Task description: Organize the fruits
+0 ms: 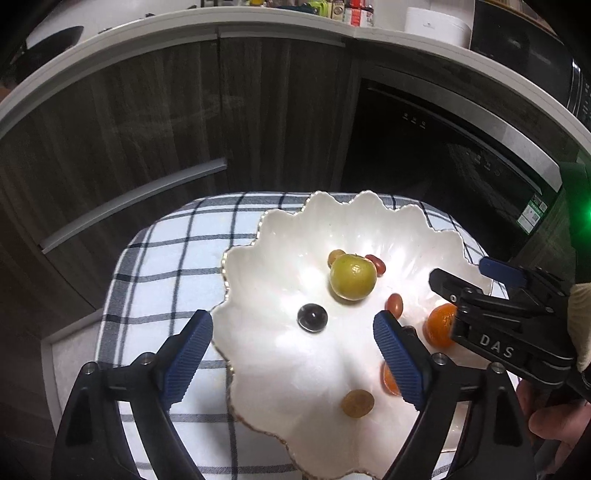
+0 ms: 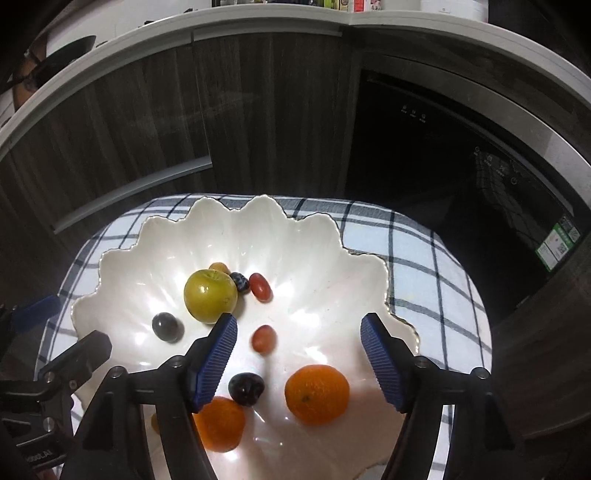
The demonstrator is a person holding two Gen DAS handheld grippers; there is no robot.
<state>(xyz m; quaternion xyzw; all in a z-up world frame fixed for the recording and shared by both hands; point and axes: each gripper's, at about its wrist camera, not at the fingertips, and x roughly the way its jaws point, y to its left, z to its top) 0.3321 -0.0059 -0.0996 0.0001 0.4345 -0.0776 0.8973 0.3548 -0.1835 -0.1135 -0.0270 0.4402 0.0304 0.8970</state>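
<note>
A white scalloped bowl (image 1: 280, 229) (image 2: 332, 295) sits on a checked cloth. It holds a green apple (image 1: 352, 276) (image 2: 209, 295), two oranges (image 2: 317, 393) (image 2: 221, 422), dark grapes (image 1: 312, 317) (image 2: 167, 326) (image 2: 245, 388), red grapes (image 2: 260, 286) (image 2: 263, 338) and a brownish grape (image 1: 357, 403). My left gripper (image 1: 293, 360) is open and empty over the bowl's left rim. My right gripper (image 2: 299, 358) is open and empty above the oranges; it also shows in the left wrist view (image 1: 476, 280) beside an orange (image 1: 441, 325).
The checked cloth (image 1: 162, 266) (image 2: 424, 258) covers a small table. Dark wooden cabinets (image 1: 147, 122) and a black oven (image 1: 443, 155) stand close behind it, under a white countertop (image 1: 221, 26) with jars.
</note>
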